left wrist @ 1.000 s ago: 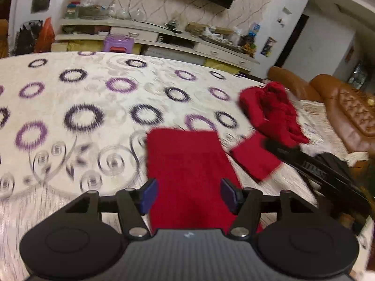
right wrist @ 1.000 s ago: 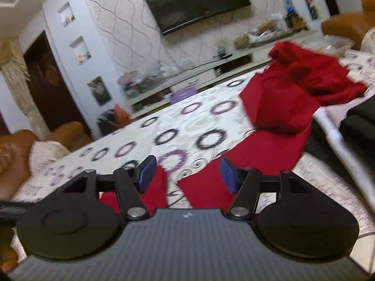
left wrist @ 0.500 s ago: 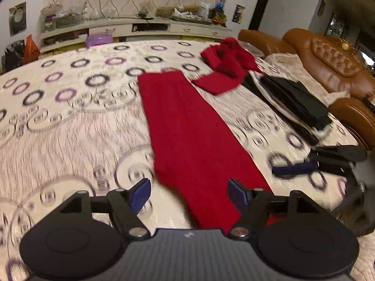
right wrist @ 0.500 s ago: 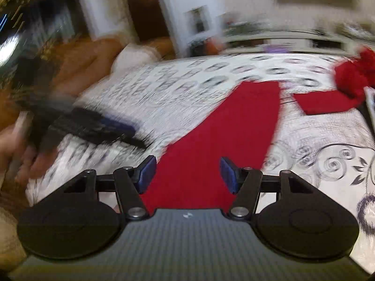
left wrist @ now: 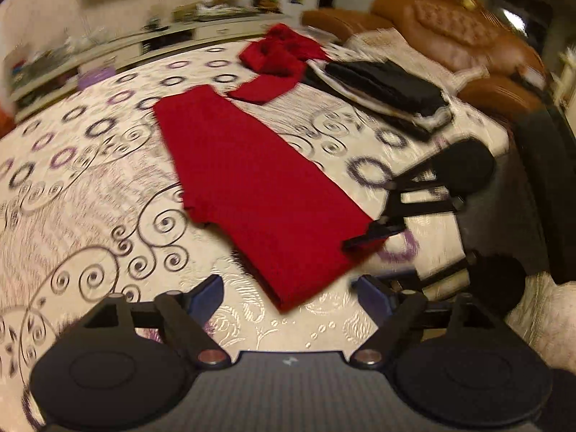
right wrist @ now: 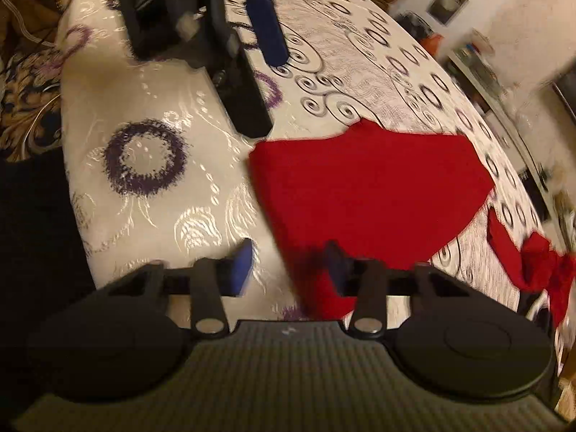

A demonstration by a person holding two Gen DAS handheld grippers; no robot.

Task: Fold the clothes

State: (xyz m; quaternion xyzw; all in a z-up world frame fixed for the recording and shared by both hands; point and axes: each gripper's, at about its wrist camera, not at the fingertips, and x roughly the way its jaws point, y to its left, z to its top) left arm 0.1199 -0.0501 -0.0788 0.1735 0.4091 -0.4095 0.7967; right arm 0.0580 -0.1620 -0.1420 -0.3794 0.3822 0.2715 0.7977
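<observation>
While the red garment (left wrist: 252,187) lies flat as a long strip on the patterned bed cover (left wrist: 72,187), we read its long axis as running from the near end, just ahead of us, away toward the far side where a crumpled red piece (left wrist: 280,57) and a stack of dark folded clothes (left wrist: 388,90) sit. Our left hand-held gripper (left wrist: 288,289) points steeply down just short of that near end; its jaws are opening with nothing between them, only bare cover and the garment's corner a little ahead. Our right hand-held gripper (right wrist: 286,262) comes in from the side at the same near end, and in the left wrist view it (left wrist: 370,235) sits right at the garment's near right edge. Its jaws are closing; the garment's edge lies between them, one blue pad over the red cloth and the other over bare cover, but the blur keeps us from saying the pads press on it yet. We judge the right hand to be the nearer to a grip, so the coming move turns on taking both near corners and carrying them along the long axis toward the far end. Both hand-held grippers tilt well downward toward the bed.
</observation>
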